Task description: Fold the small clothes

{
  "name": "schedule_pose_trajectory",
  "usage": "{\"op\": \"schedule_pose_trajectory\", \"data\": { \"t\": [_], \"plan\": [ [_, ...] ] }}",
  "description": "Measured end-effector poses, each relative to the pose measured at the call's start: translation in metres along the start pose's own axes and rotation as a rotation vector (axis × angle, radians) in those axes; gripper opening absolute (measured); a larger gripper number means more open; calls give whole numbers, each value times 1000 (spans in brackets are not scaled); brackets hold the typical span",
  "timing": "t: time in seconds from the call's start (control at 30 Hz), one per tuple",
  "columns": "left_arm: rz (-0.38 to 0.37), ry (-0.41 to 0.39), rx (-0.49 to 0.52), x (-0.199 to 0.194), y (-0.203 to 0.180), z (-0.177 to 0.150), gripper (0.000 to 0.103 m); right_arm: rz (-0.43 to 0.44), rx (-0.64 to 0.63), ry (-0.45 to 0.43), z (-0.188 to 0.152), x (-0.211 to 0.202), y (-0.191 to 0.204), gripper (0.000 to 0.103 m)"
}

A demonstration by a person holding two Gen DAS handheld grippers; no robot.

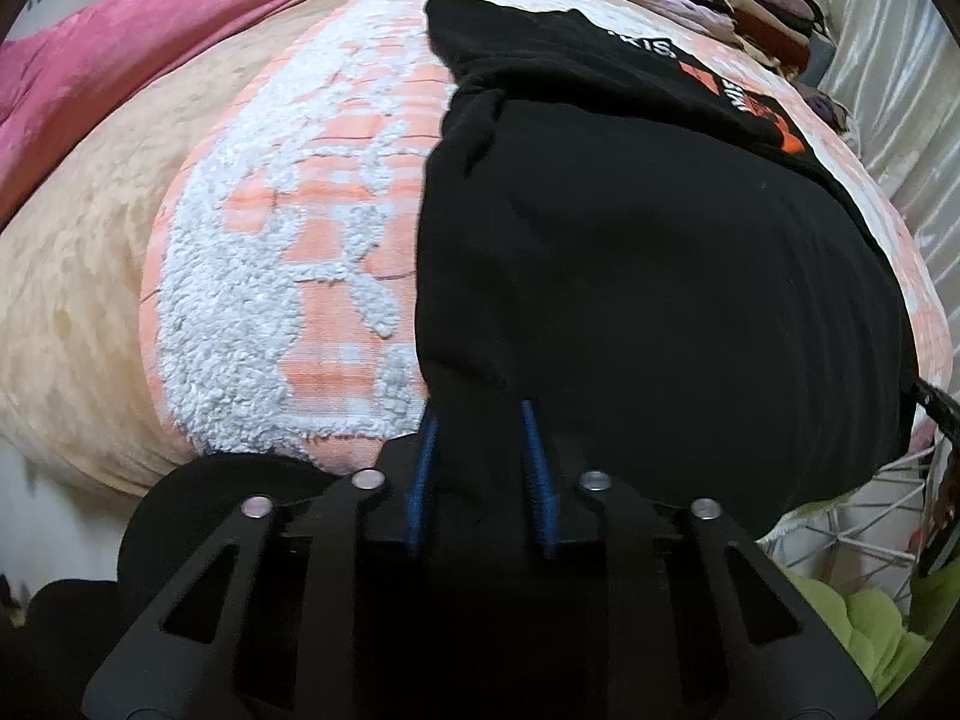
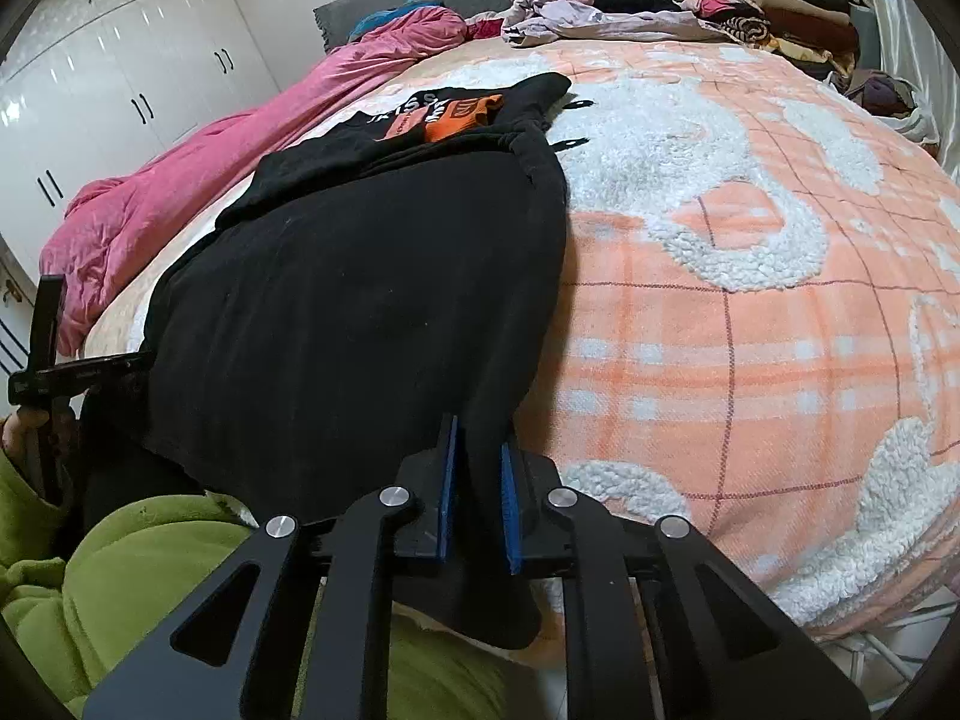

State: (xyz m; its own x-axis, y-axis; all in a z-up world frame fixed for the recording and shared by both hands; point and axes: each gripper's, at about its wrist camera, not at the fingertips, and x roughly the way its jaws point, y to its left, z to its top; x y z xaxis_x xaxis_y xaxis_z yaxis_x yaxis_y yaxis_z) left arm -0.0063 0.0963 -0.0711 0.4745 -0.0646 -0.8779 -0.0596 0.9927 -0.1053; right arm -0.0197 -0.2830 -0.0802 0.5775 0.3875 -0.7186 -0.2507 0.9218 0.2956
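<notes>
One black garment [image 2: 360, 312] lies on one plaid blanket [image 2: 750, 330]; two grippers, left gripper [image 1: 480, 468] and right gripper [image 2: 480, 492], each clamp its 6 o'clock hem.

I see white lettering on the black garment [image 1: 630, 228] beside its orange print patches [image 2: 462, 117]. In my left wrist view only "KIS" reads; in my right wrist view roughly "ISS" shows. The rest is folded under or too blurred.

Bed [image 2: 750, 330] w/ white wardrobe [image 2: 120, 60], probably curtains [image 1: 888, 78].
</notes>
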Motion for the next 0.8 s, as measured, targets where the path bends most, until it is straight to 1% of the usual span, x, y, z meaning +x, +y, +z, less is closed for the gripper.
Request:
{"op": "schedule_pose_trajectory", "data": {
  "t": [0.03, 0.07, 0.17, 0.33, 0.47, 0.63, 0.73, 0.8],
  "plan": [
    [0, 0, 0, 0, 0, 0, 10, 6, 5, -3, 1, -1, -1, 9],
    [-3, 0, -1, -1, 1, 0, 8, 15, 11, -7, 1, -2, -2, 9],
    [-33, -14, -18, -6, 5, 3, 5, 51, 21, -33, 6, -8, -3, 9],
    [-99, -81, -38, -30, 7, 11, 4, 90, -1, -95, 26, -24, 2, 9],
    [-154, -116, -60, -42, 8, 24, 4, 106, -9, -150, 47, -31, 4, 9],
    [-185, -176, -100, -52, 13, 58, 4, 123, 28, -234, 82, -34, -3, 9],
    [-187, -195, -128, -49, 20, 82, 4, 109, 70, -287, 107, -29, -13, 9],
    [-198, -202, -153, -44, 24, 99, 4, 104, 100, -306, 122, -23, -18, 9]
  ]
}}
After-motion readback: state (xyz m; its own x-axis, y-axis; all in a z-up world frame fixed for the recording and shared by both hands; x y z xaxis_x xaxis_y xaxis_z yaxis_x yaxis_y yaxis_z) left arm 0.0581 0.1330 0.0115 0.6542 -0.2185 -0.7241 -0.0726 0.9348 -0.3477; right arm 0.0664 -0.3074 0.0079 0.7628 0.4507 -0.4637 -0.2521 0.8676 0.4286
